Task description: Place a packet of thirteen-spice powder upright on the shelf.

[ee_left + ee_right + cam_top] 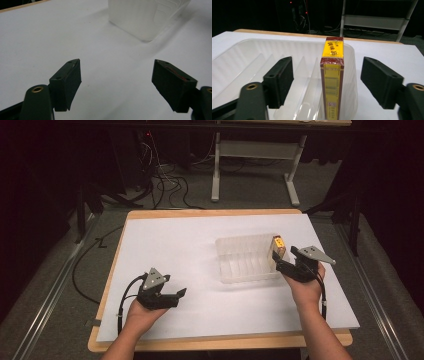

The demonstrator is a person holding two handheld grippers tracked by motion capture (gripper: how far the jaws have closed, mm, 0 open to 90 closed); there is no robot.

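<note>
High view: a clear ribbed tray [245,260] sits right of centre on a white sheet [190,290] that covers a wooden table [210,213]. A yellow and maroon box [279,246] stands on edge in the tray's right end slot. The right gripper [286,258] hangs just beside that end with its jaws apart. The left gripper [176,295] rests well apart from the tray, low on the sheet, jaws also spread. Beyond the table lie grey carpet, loose cables [165,180] and a white desk frame [255,165] in a dark room.

Left gripper view: the jaws stand wide over bare sheet, holding nothing; the tray's corner [147,17] is farther off.

Right gripper view: the box [332,82] stands upright between the open jaws, touching neither. The risk, as I judge it: the tray looks light and nothing steadies it, so a jaw catching its rim could push it along the smooth sheet. An off-centre close could also tip the narrow box against a rib.
</note>
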